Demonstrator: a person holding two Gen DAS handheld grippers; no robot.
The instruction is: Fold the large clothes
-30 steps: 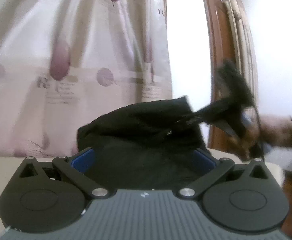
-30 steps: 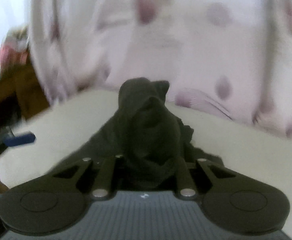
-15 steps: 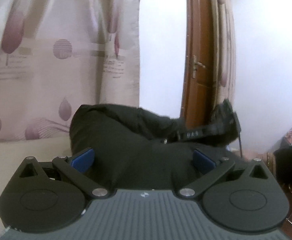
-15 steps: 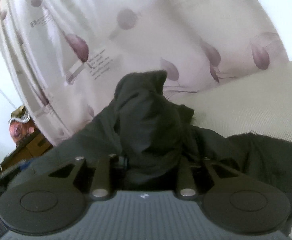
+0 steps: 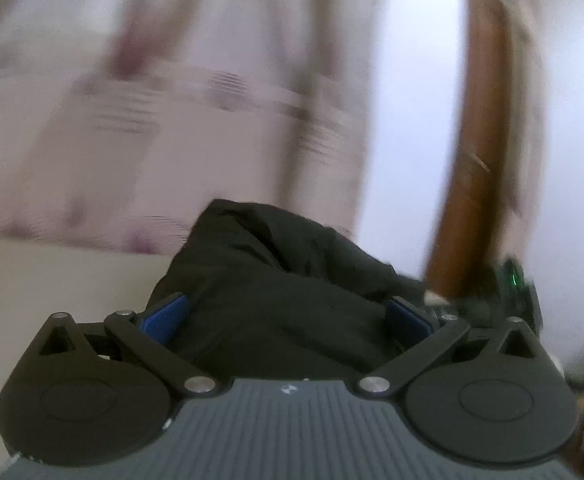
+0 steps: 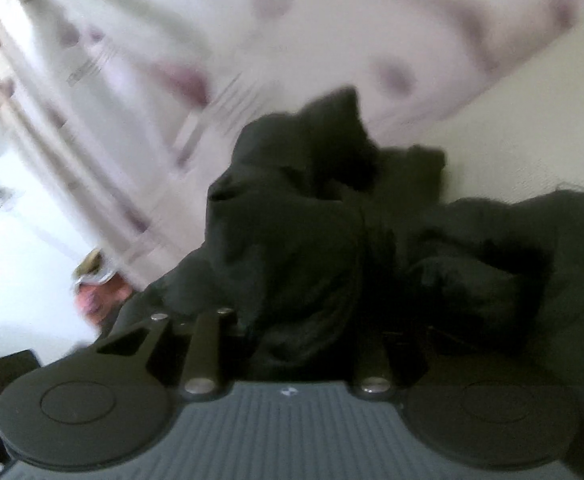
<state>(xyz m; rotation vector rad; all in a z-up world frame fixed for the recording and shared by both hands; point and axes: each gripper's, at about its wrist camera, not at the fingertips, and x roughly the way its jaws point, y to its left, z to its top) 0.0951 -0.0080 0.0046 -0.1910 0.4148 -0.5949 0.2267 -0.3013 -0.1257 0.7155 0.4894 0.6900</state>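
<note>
A large black garment point(image 5: 284, 280) fills the space between the blue fingertips point(image 5: 164, 316) of my left gripper point(image 5: 286, 314), whose jaws stand wide with cloth bunched between them. In the right wrist view my right gripper point(image 6: 295, 320) is shut on a bunched fold of the same black garment point(image 6: 292, 216), which rises above the fingers and trails right over a cream surface point(image 6: 531, 136). Both views are blurred by motion.
A pale curtain with purple motifs point(image 5: 152, 120) hangs behind. A brown wooden door point(image 5: 471, 160) and white wall stand at the right of the left wrist view. The other gripper with a green light point(image 5: 511, 288) shows at its right edge. Clutter point(image 6: 96, 284) sits at left.
Both views have swung and blurred. The right gripper has tilted, with more garment now spread to its right. The left gripper still has the cloth bunched between its fingers.
</note>
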